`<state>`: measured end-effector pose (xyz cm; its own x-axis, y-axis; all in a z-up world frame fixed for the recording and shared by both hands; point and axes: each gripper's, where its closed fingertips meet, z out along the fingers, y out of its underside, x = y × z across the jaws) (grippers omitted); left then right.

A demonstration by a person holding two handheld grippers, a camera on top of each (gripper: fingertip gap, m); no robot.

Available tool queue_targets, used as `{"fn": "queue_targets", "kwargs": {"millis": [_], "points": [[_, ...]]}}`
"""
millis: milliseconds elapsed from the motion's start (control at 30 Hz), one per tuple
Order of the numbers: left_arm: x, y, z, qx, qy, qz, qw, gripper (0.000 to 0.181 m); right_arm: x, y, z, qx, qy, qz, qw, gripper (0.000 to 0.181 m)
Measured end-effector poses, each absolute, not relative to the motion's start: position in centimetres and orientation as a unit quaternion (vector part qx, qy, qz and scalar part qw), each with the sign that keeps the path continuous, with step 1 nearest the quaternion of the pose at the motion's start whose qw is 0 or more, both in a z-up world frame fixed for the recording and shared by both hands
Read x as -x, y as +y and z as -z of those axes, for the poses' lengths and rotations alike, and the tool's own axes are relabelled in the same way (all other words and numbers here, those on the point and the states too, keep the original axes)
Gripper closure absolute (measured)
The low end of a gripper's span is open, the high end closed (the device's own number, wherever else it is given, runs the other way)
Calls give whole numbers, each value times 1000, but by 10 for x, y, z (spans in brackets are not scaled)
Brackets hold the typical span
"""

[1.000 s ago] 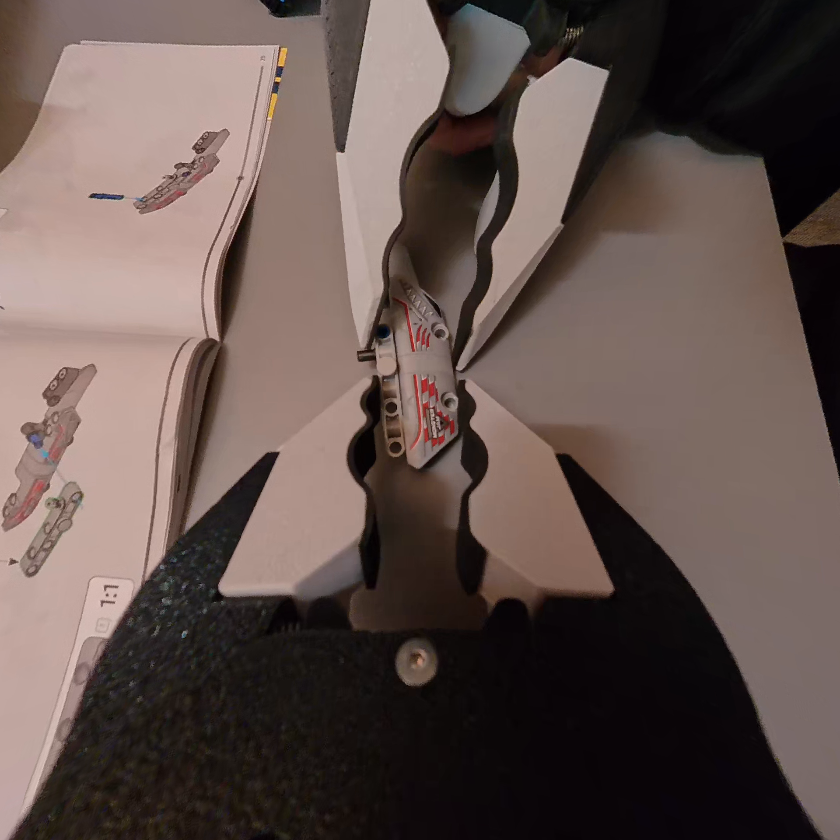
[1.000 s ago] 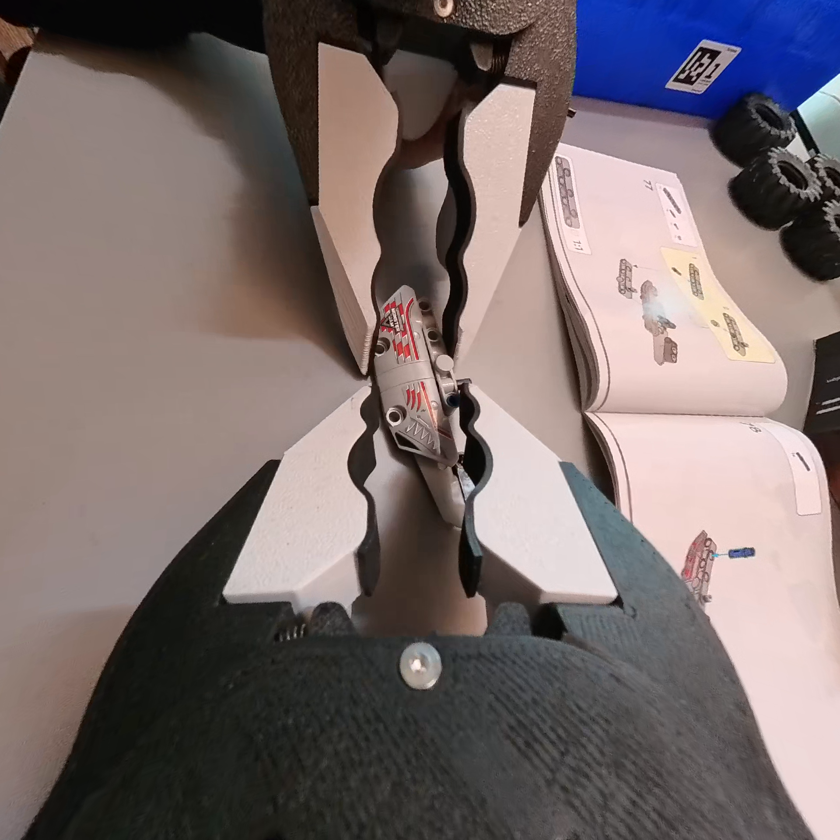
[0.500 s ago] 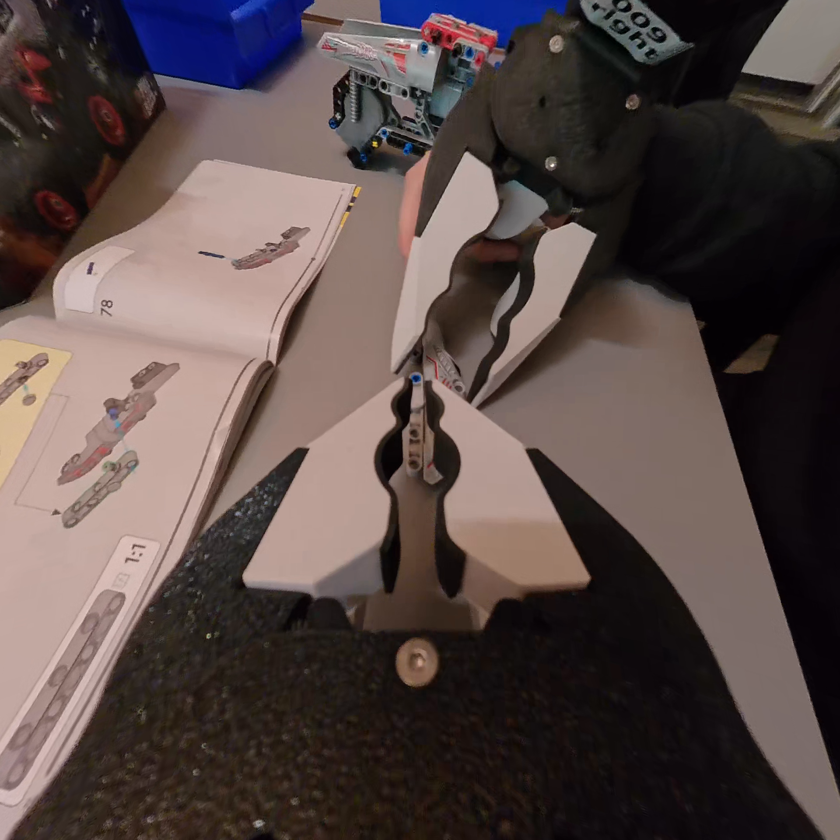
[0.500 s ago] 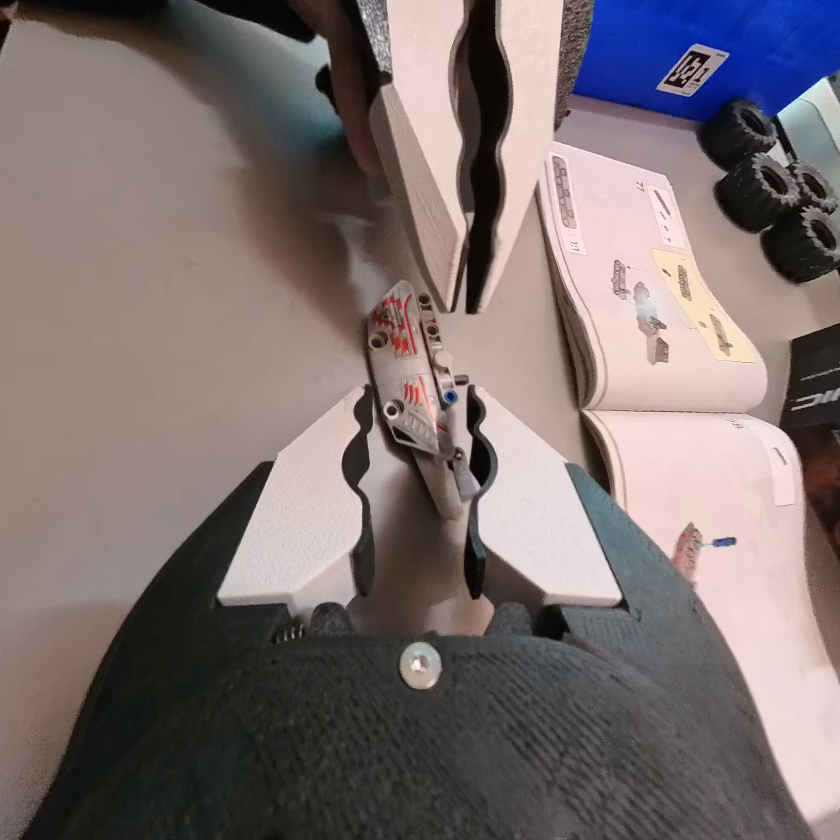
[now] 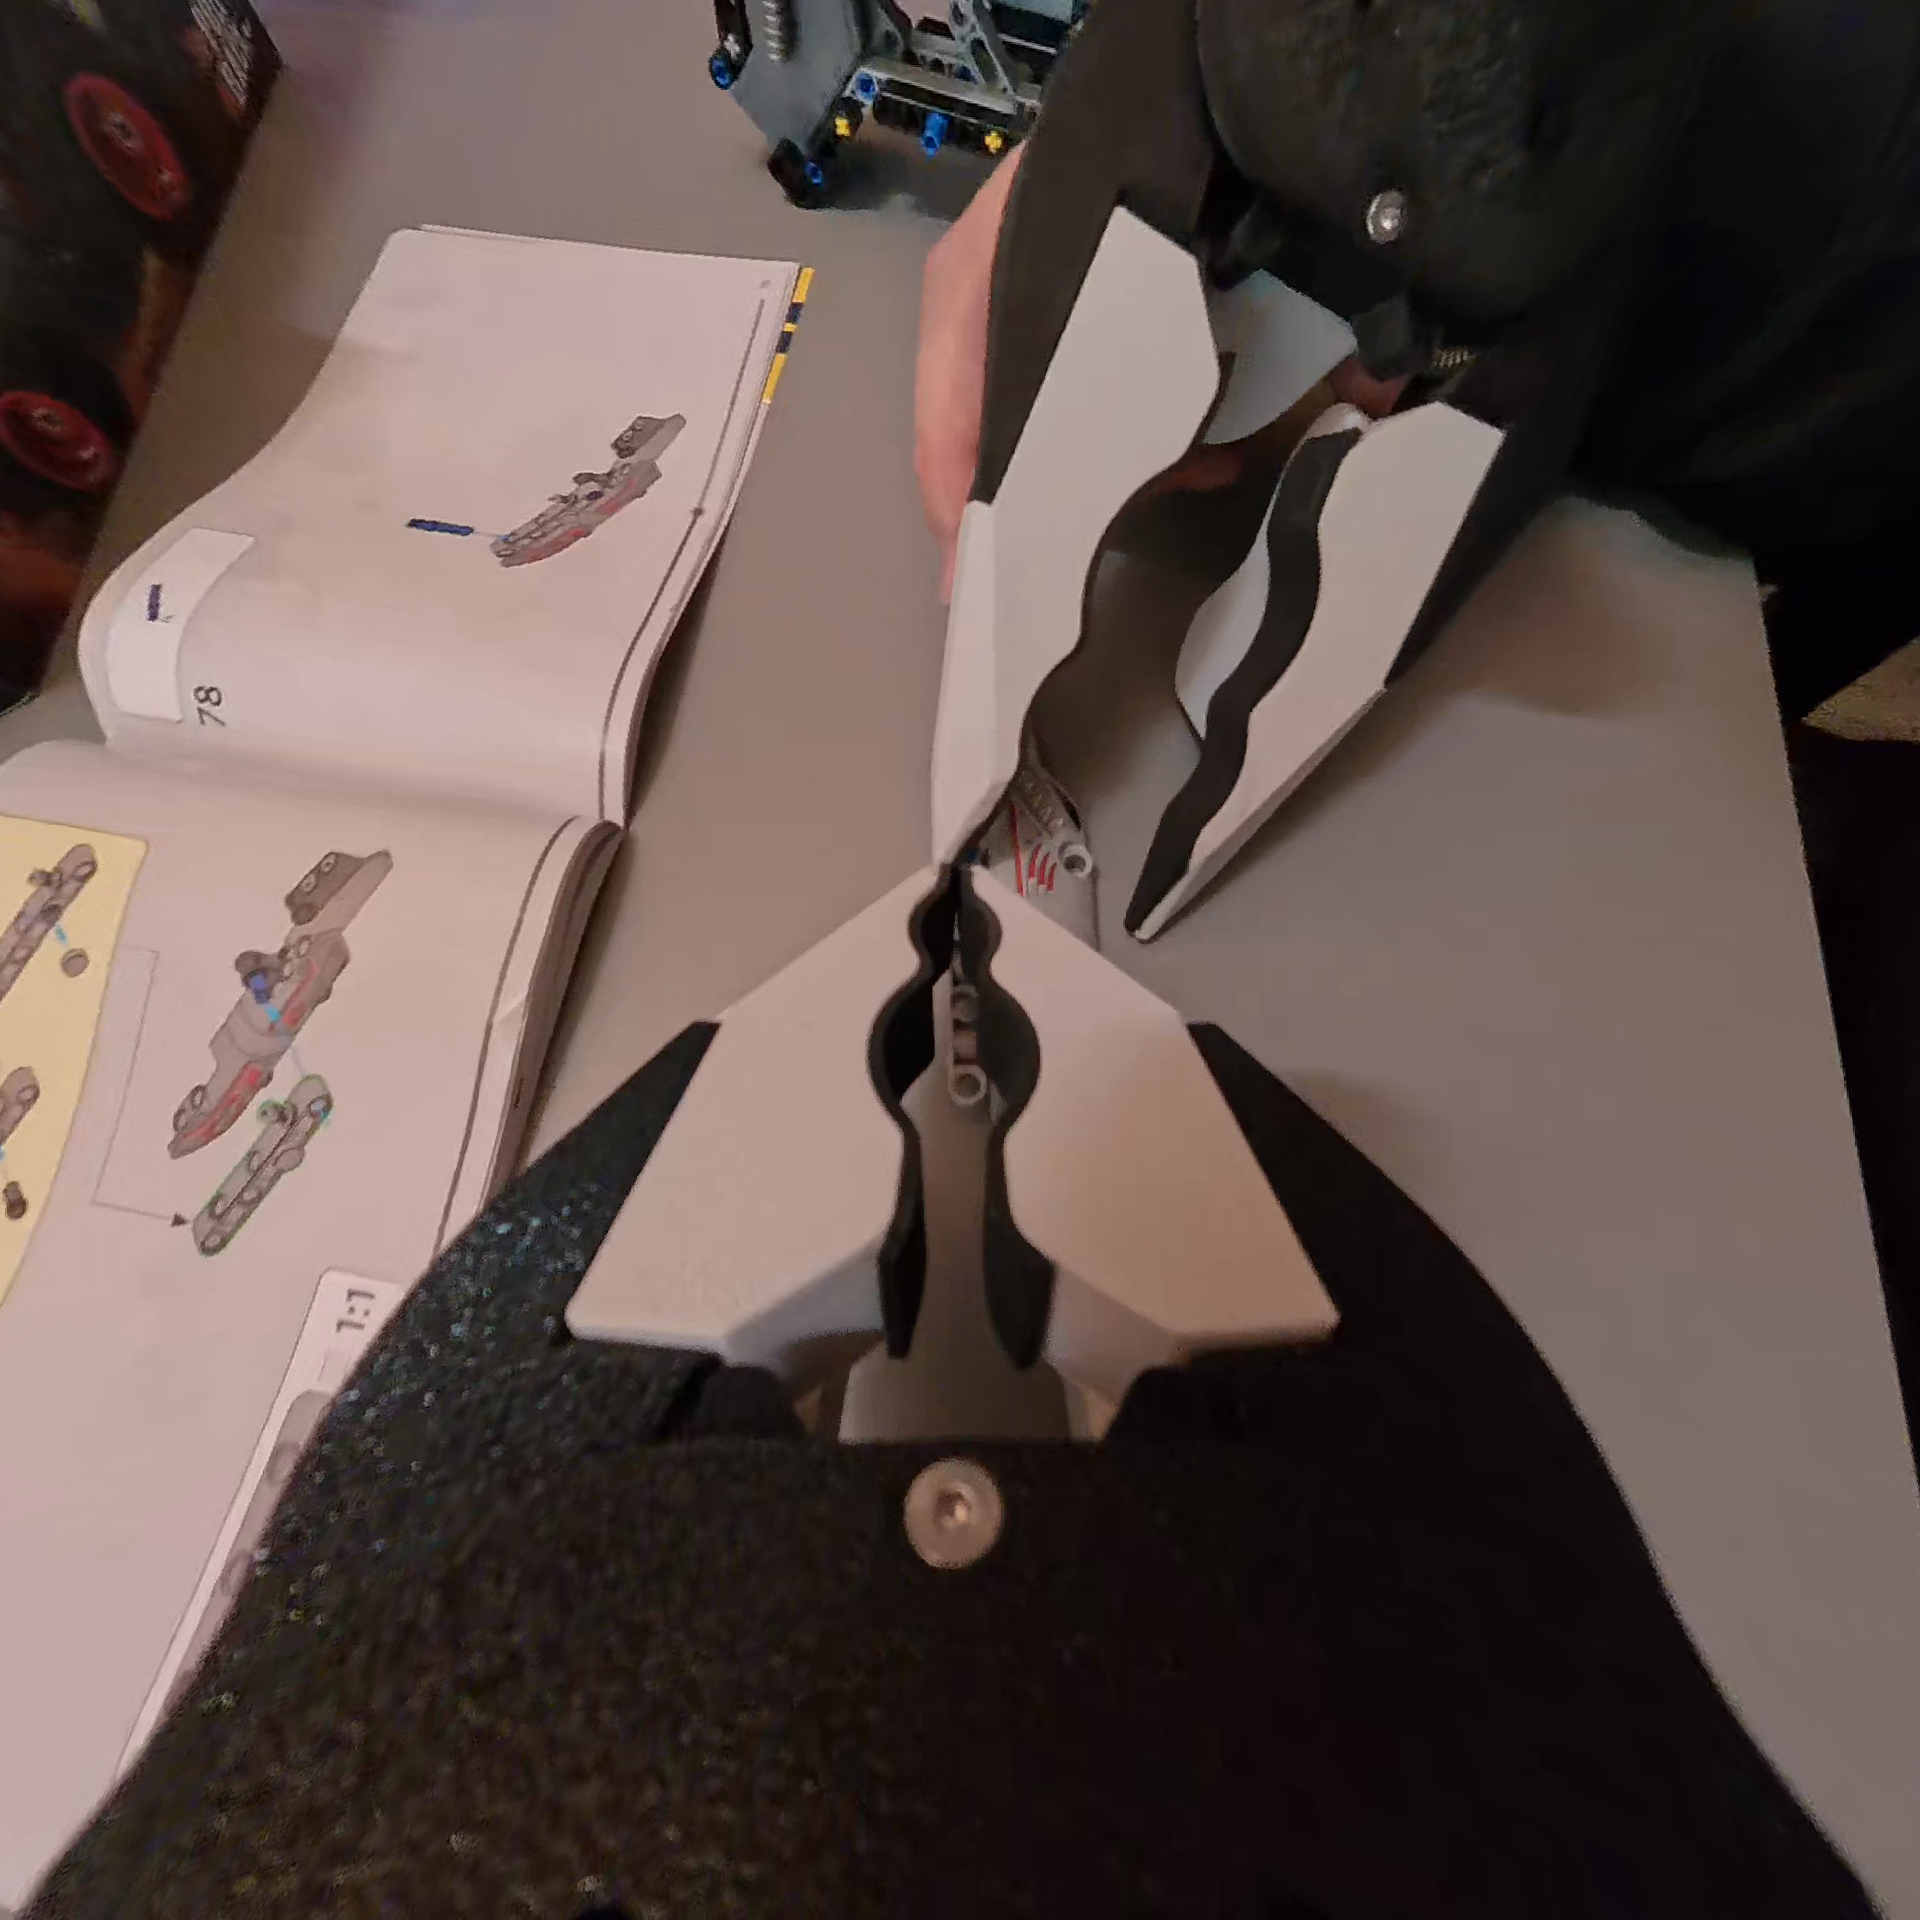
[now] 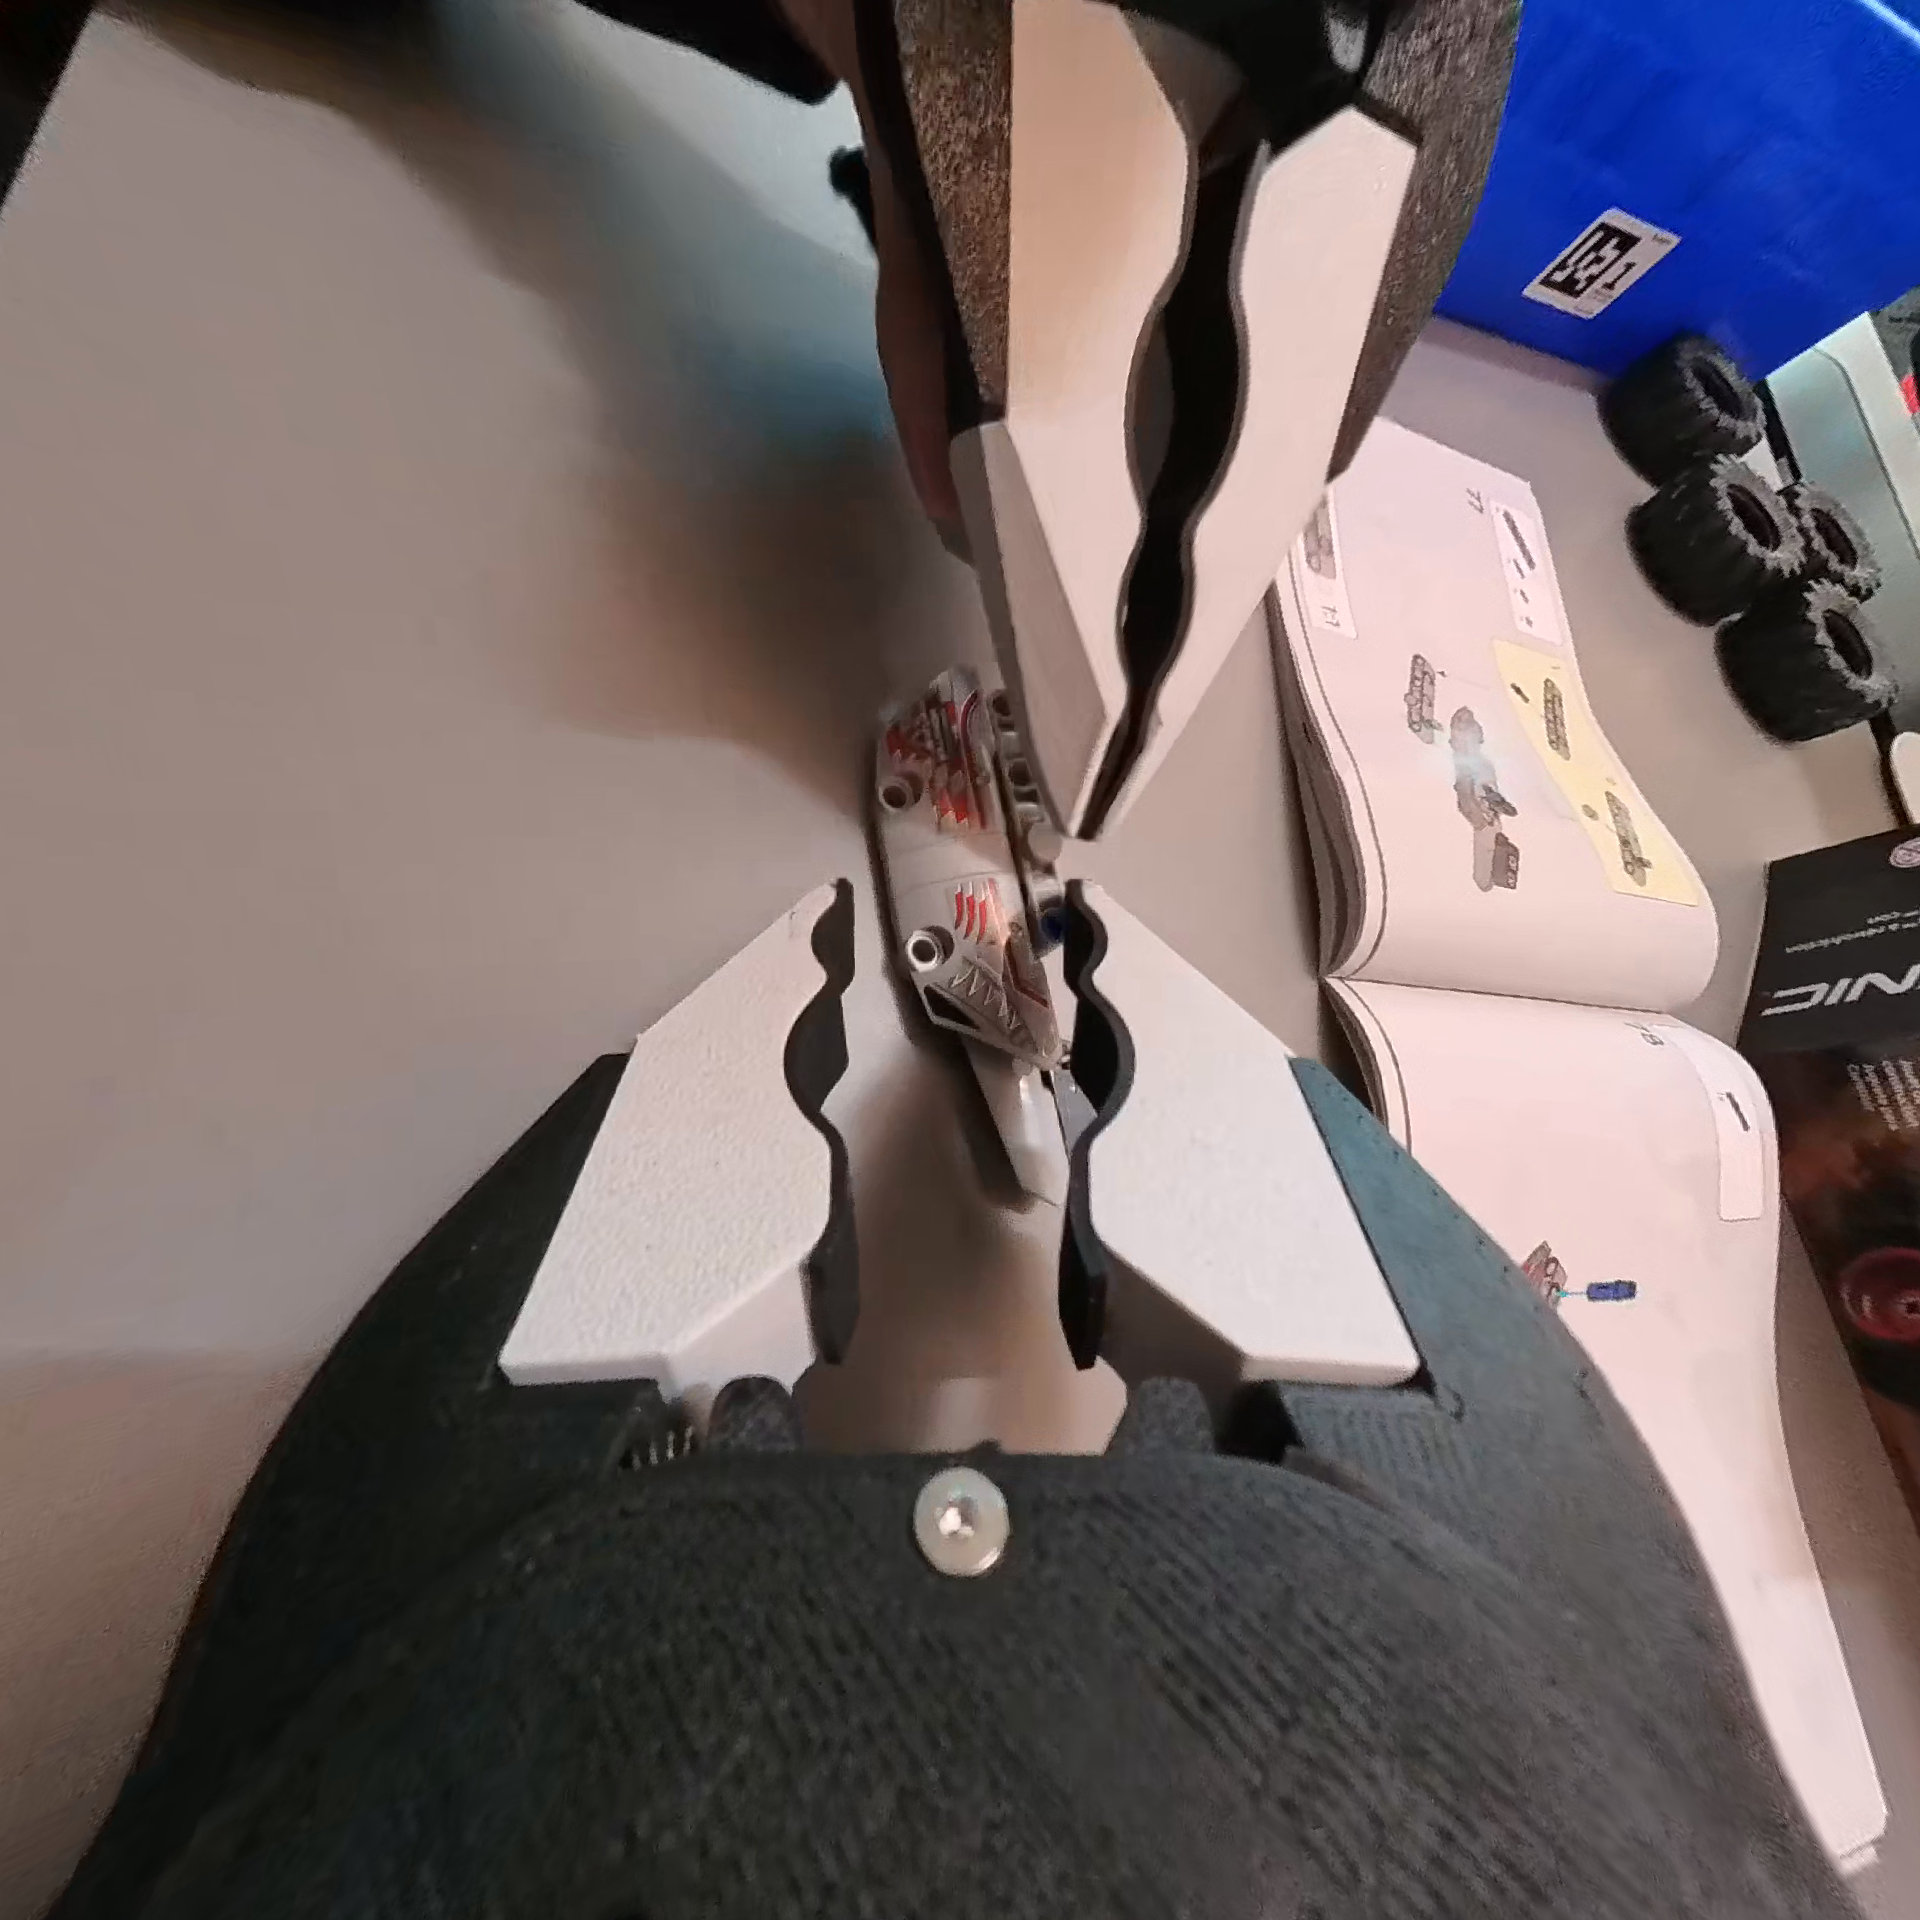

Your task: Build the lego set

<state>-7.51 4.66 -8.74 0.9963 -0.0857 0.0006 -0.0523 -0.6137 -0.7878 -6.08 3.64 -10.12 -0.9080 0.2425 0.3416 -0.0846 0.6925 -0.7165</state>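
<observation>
Left wrist view has my left gripper with fingers pinching the grey beam of the stickered panel assembly, low over the desk. My right gripper is spread around it; I'd close gently on the panel, keeping it level.

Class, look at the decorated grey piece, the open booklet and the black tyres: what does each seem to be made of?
Decorated grey piece: probably hard plastic, smooth with a slight sheen, moulded round holes.
Booklet: matte paper; its printed pages curve at the spine.
Tyres: probably rubber, dull black, chunky tread.
</observation>
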Motion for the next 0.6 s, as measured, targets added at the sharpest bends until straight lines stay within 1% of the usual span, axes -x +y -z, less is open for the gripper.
{"fn": "queue_targets", "kwargs": {"millis": [133,200,233,367,500,600], "points": [[73,51,90,906,40,23,421,181,63,36,102,51,-893,-394,212,144],[77,47,99,922,39,7,385,181,66,37,102,62,-889,-399,215,147],[78,48,100,924,40,-2,380,181,65,38,104,68,-891,-398,206,156],[77,48,102,927,51,-19,370,181,64,37,105,68,-894,-394,200,155],[80,48,99,918,43,-27,393,181,64,36,104,70,-892,-399,199,155],[87,46,83,892,21,-28,450,181,62,36,103,66,-890,-404,199,154]]}}
